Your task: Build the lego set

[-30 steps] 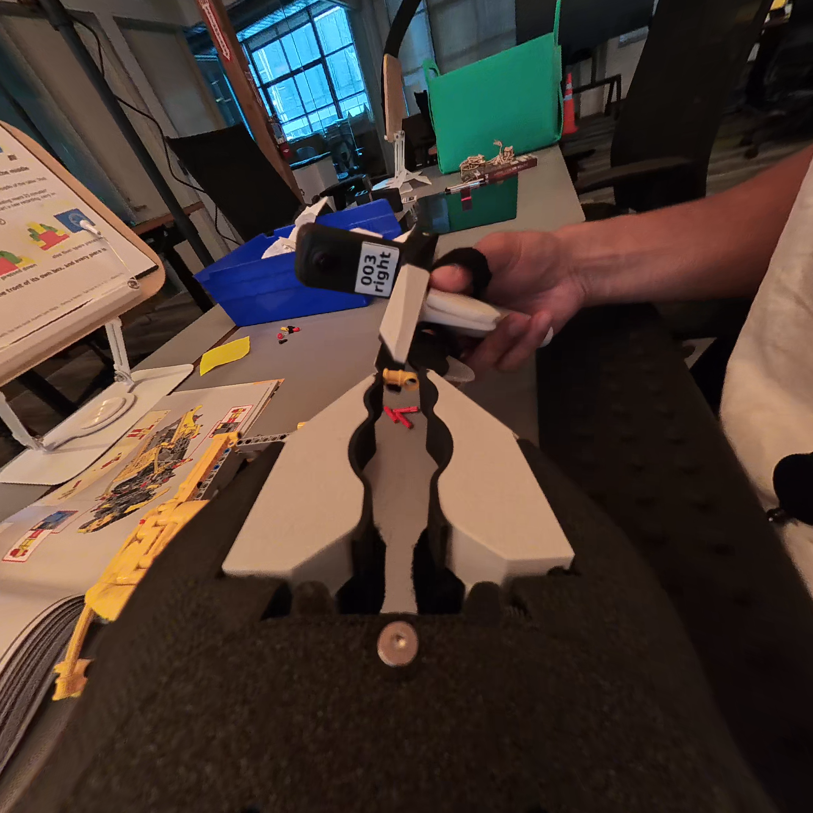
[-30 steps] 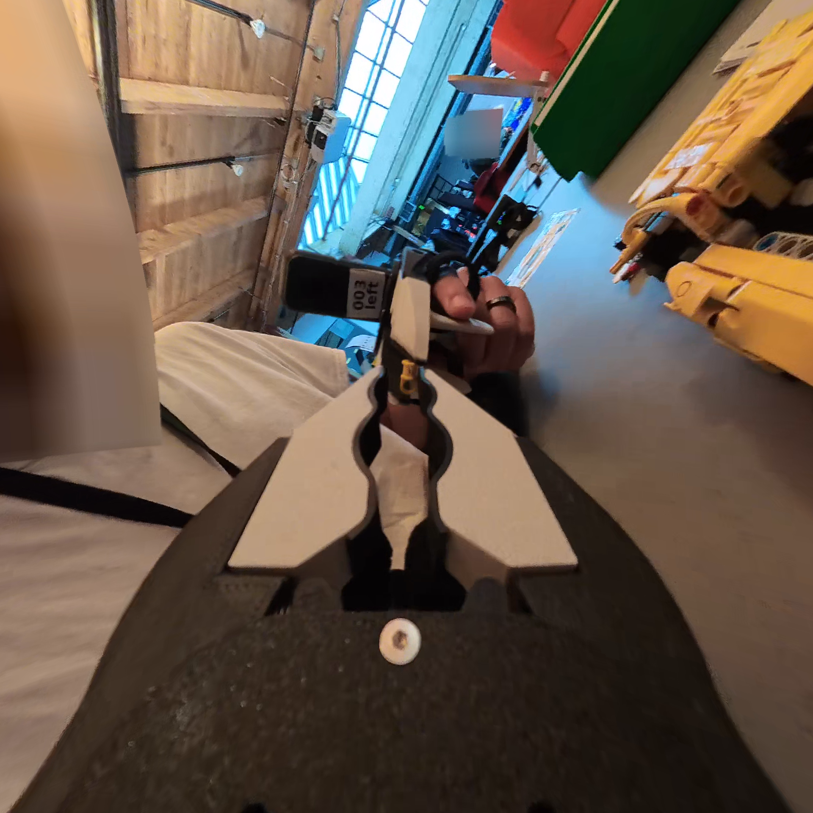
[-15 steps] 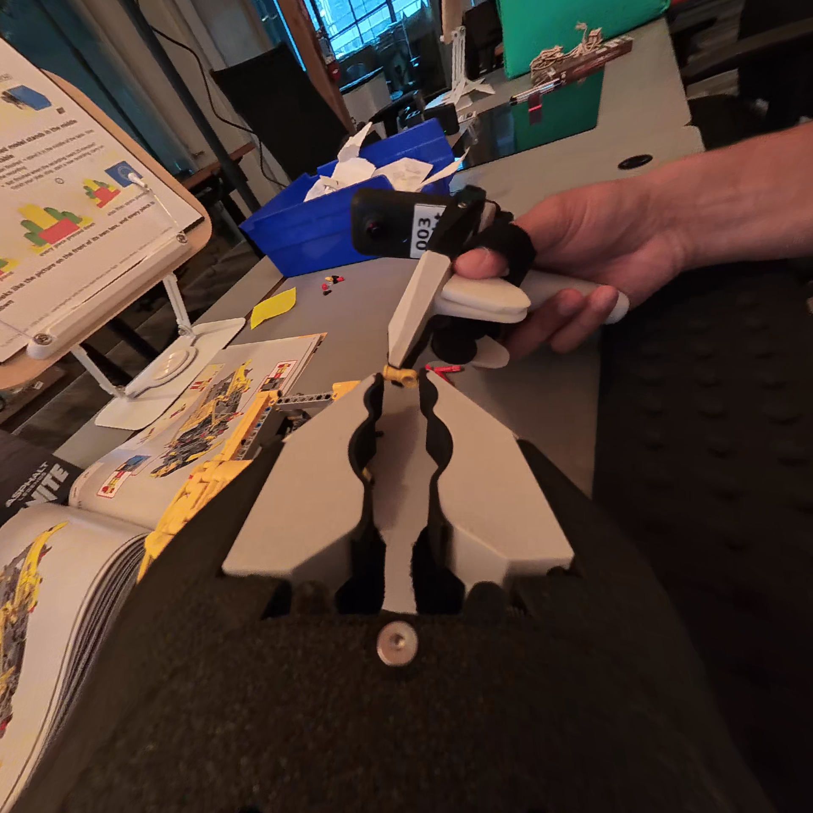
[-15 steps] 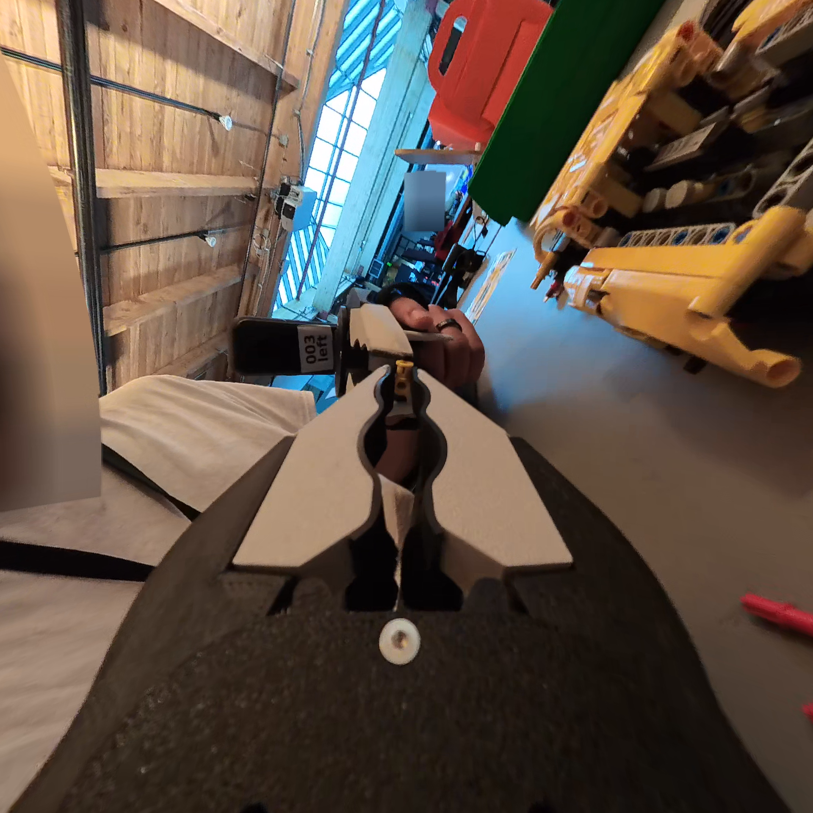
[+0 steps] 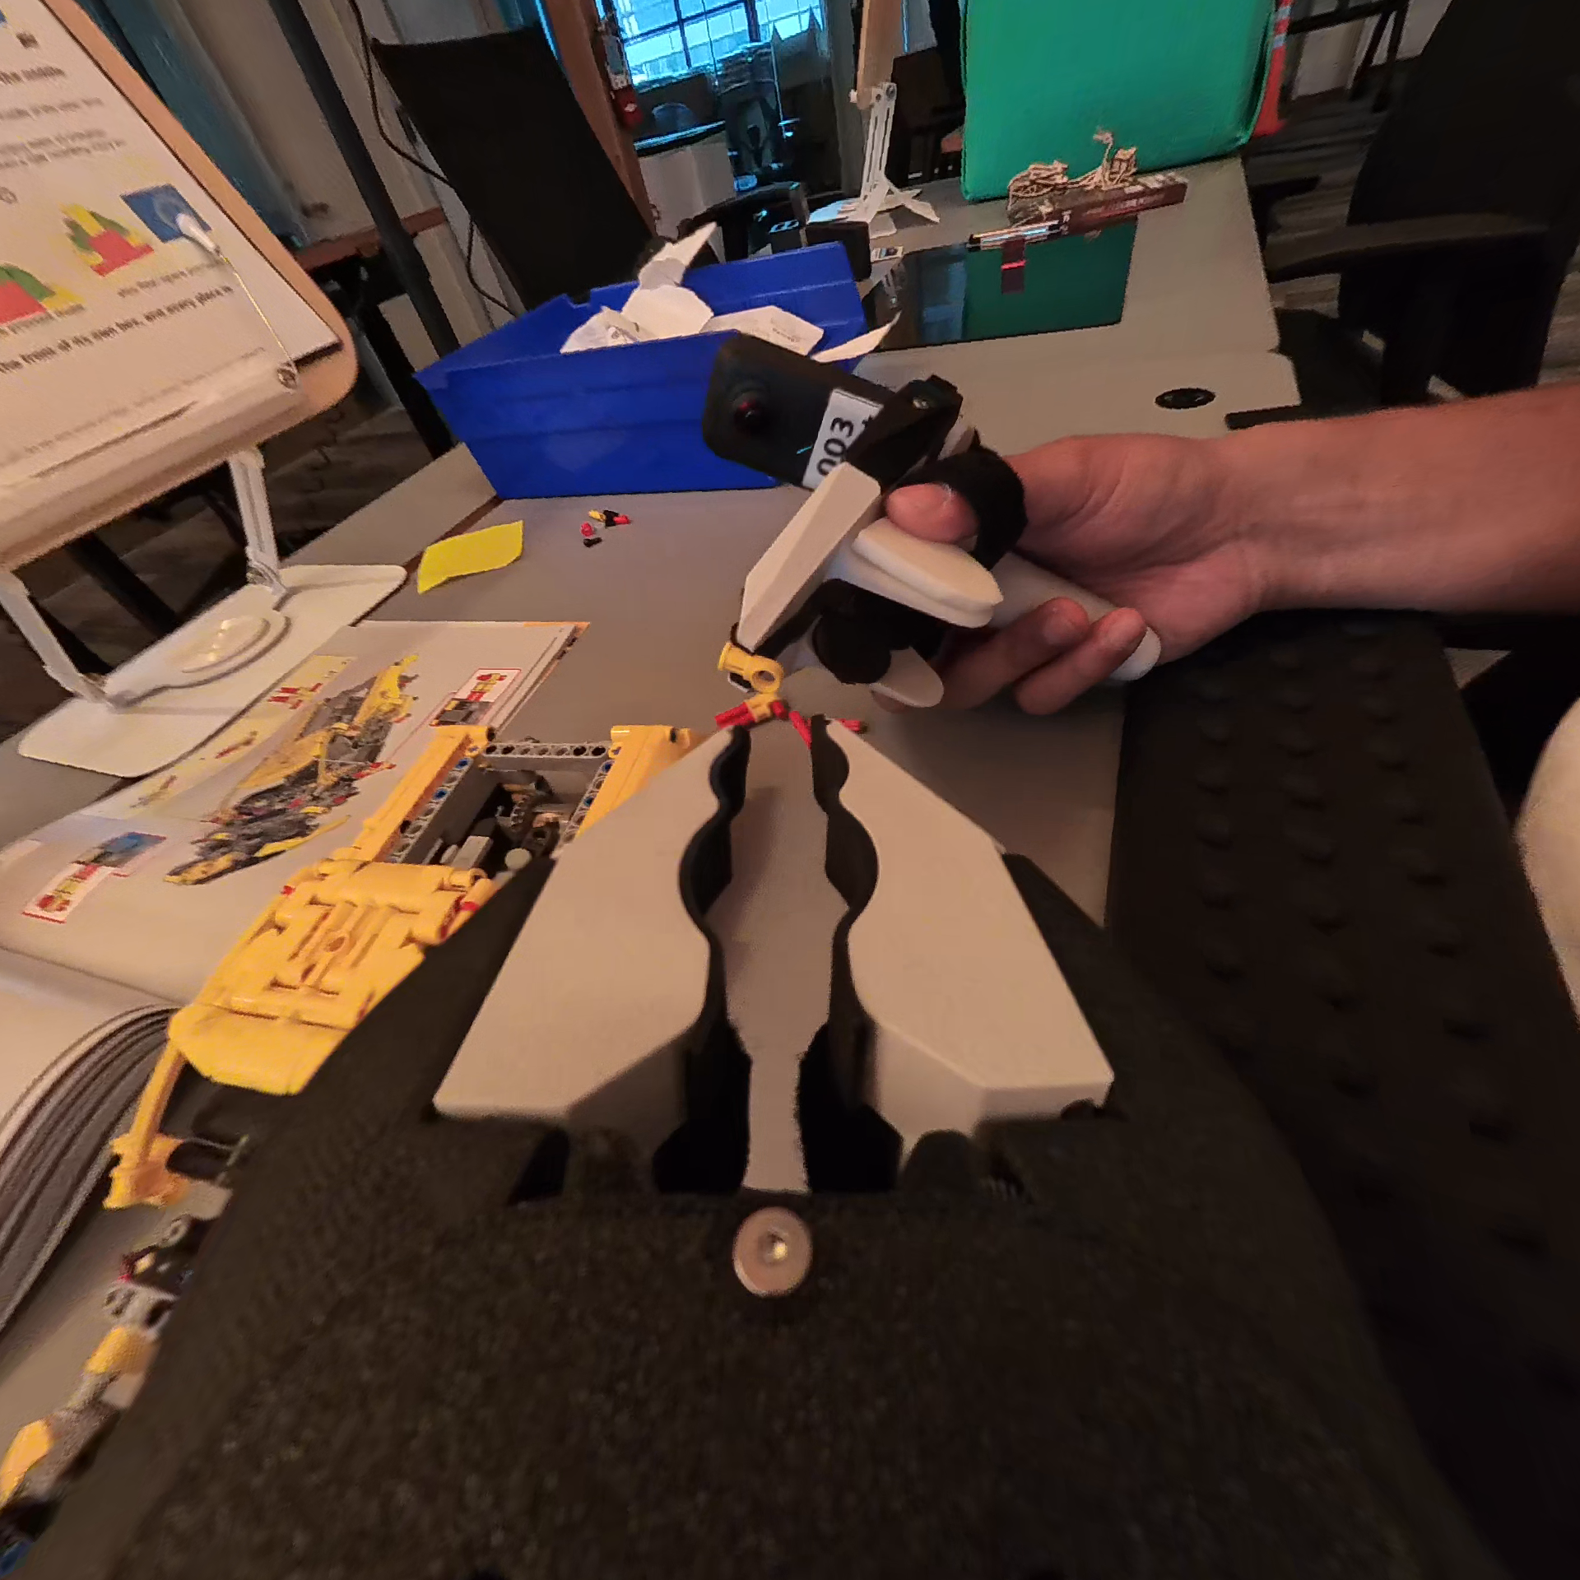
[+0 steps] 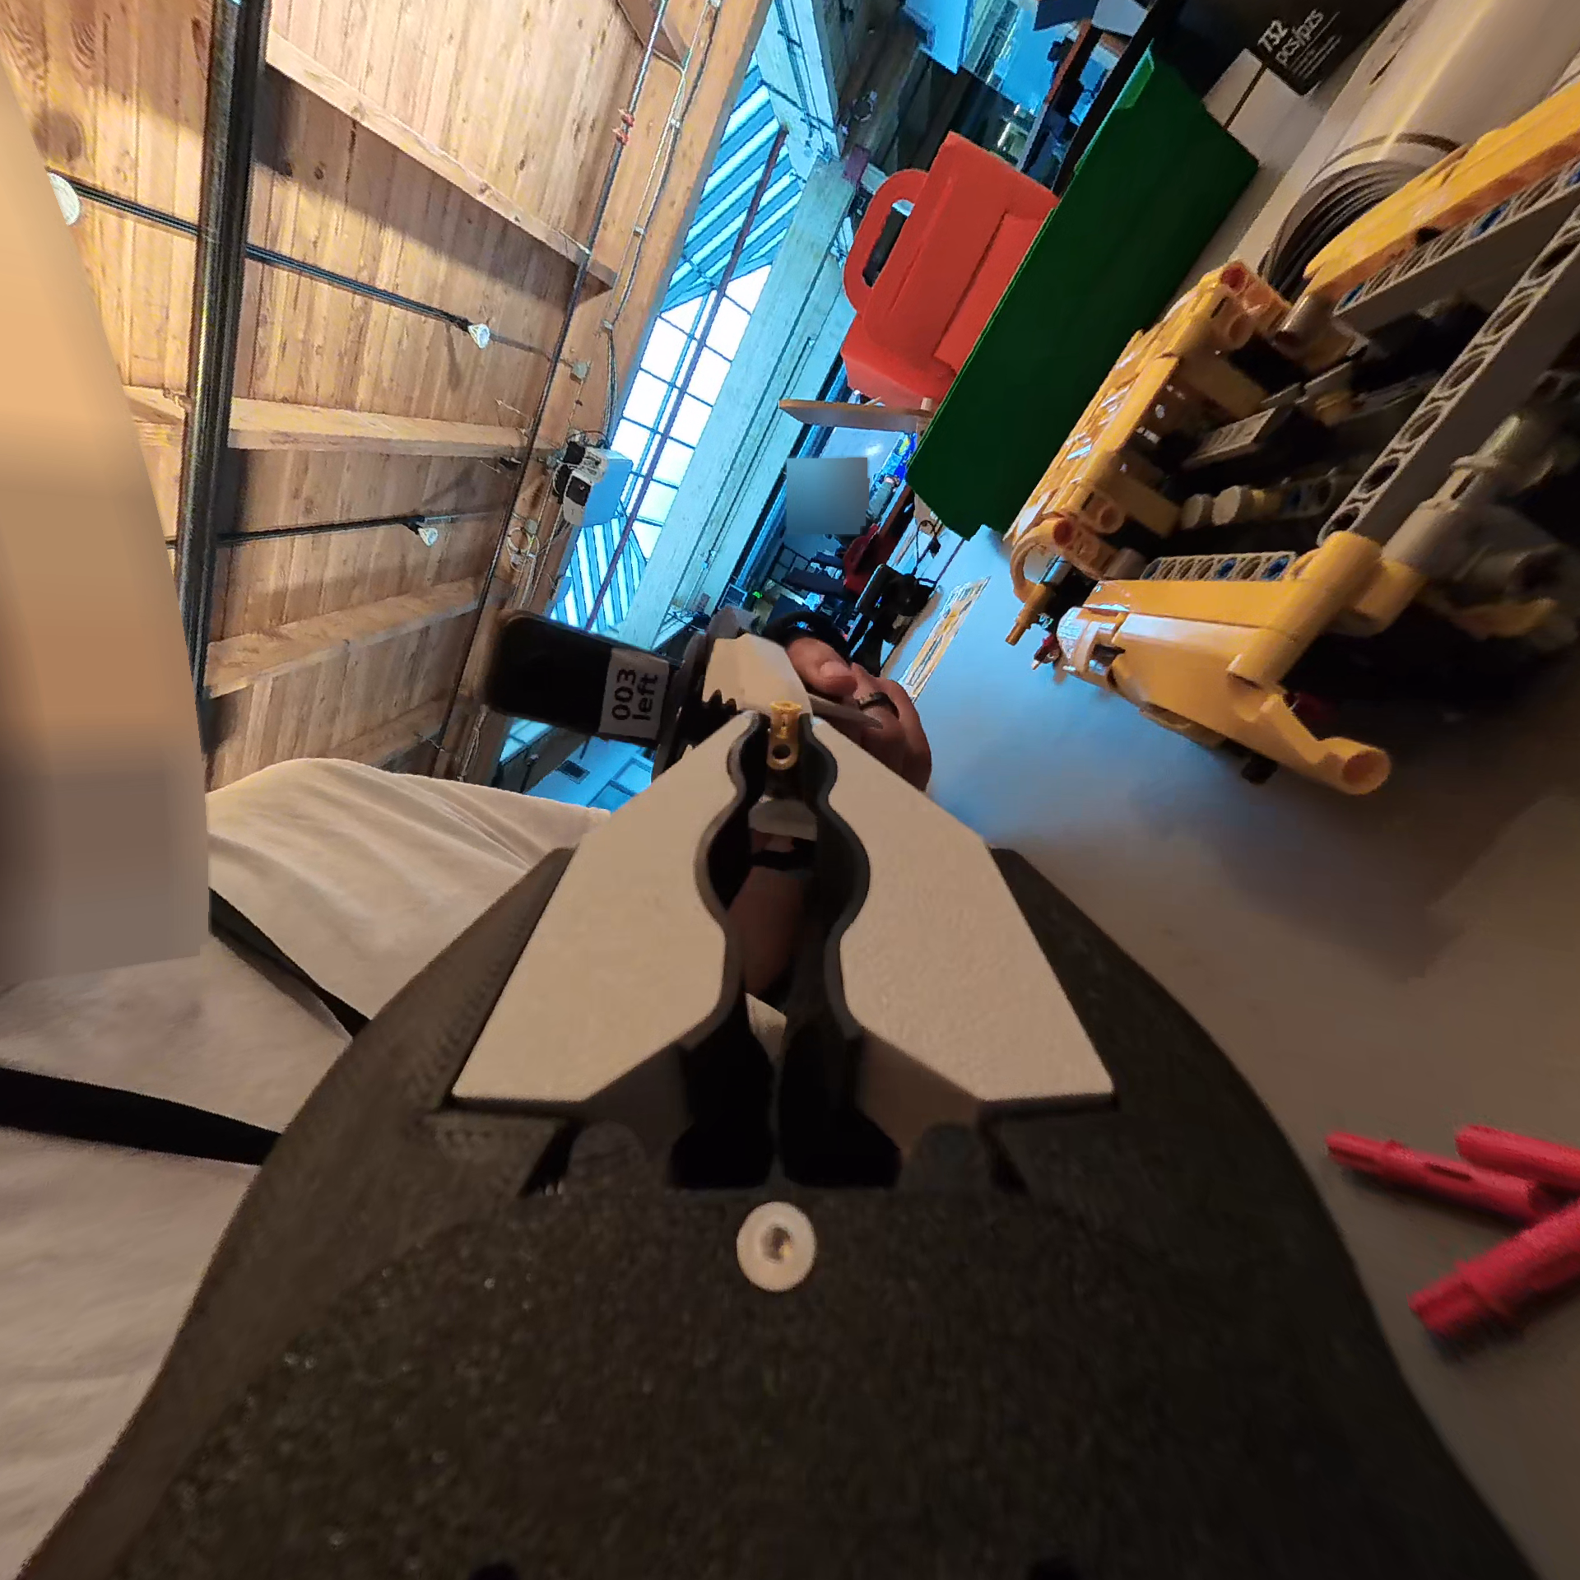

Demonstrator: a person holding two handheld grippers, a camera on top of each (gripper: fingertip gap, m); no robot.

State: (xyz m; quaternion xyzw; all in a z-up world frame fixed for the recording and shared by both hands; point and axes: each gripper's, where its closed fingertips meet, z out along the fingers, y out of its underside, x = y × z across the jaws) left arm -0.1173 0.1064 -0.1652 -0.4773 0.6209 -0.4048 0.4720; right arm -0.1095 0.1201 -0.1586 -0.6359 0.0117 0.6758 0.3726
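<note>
Left wrist view: right gripper (image 5: 752, 663) in the middle of the frame, fingers pinched shut on a small yellow connector piece (image 5: 751, 668). Just below it, a few red pins (image 5: 752, 710) on the grey table (image 5: 667, 590), right by the tips of the left gripper (image 5: 780, 735). Left gripper's fingers apart and empty. Half-built yellow digger model (image 5: 410, 872) at lower left, lying partly on the open instruction book (image 5: 282, 752). Blue bin (image 5: 616, 410) with paper scraps at upper middle.

Right wrist view: the same yellow connector piece (image 6: 782, 735) pinched at the fingertips, middle of the frame. Yellow digger model (image 6: 1265, 513) at upper right, well apart from the gripper. Red pins (image 6: 1453, 1180) at lower right on the table.

Step in hand, most likely: joining a red pin to the yellow connector before adding both to the model. Next move: closing the left fingers on one red pin, lifting it, then lining it up straight with the connector's hole and pushing gently. Small parts, so easy to slip or drop.
</note>
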